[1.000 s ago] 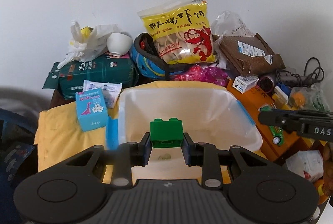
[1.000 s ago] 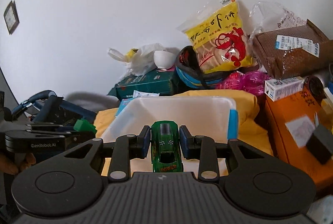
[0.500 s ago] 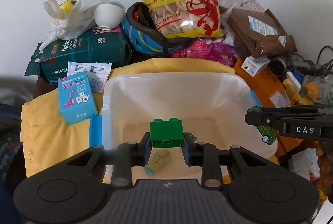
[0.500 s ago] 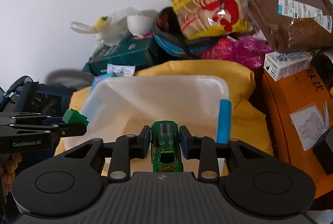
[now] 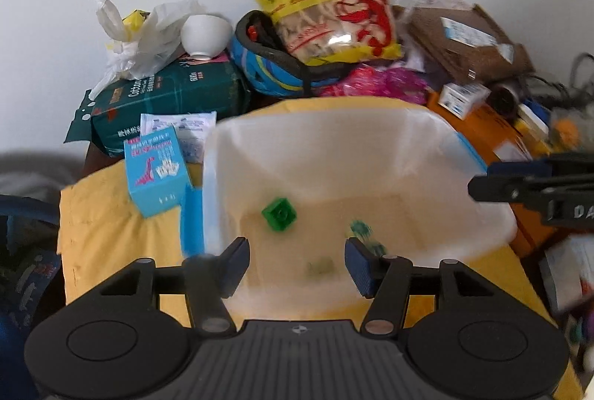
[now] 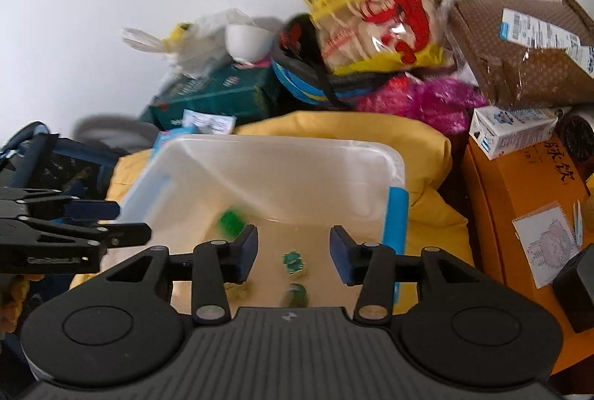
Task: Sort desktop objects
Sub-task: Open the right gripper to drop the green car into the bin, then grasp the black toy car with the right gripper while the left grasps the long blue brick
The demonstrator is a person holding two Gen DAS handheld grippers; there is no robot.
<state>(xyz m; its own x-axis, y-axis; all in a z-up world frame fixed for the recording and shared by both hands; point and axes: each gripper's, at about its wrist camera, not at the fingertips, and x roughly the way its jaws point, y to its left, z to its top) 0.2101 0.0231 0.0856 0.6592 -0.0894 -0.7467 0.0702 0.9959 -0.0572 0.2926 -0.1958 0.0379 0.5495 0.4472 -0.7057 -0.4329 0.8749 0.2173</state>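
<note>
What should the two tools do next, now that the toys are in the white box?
Probably lift both away and look for another toy. The left tool and right tool are open and empty, and the green brick and green car lie inside the white box.

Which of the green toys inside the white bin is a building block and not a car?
The green block, lying toward the left side of the white bin. It is square with a round stud; the green toy car on its right is longer.
</note>
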